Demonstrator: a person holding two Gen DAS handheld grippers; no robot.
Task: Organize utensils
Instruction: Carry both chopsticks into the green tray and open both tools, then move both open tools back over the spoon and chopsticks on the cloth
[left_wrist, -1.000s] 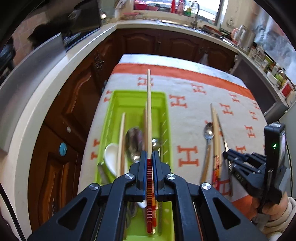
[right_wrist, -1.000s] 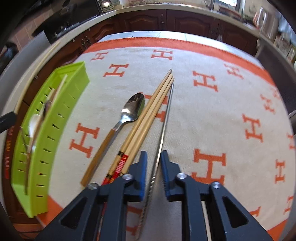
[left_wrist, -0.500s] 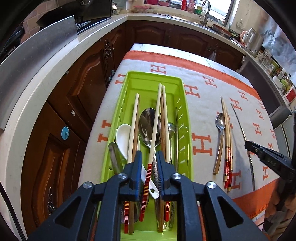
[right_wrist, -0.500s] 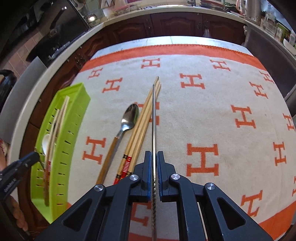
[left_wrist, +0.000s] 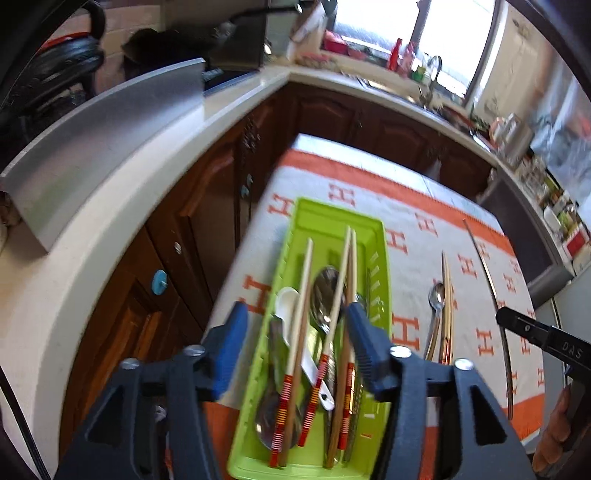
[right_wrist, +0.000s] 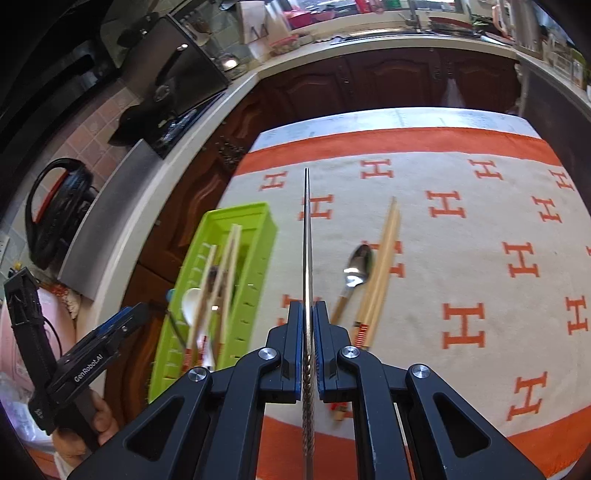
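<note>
Dark wood cabinets (left_wrist: 207, 236) (bright window (left_wrist: 373, 26))

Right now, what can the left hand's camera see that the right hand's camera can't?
Only the left wrist view looks straight down into the green tray, showing the big metal spoon among red-banded chopsticks. Only the right wrist view shows the right gripper pinching the metal chopstick. Both show the wooden-handled spoon on the orange cloth.
</note>
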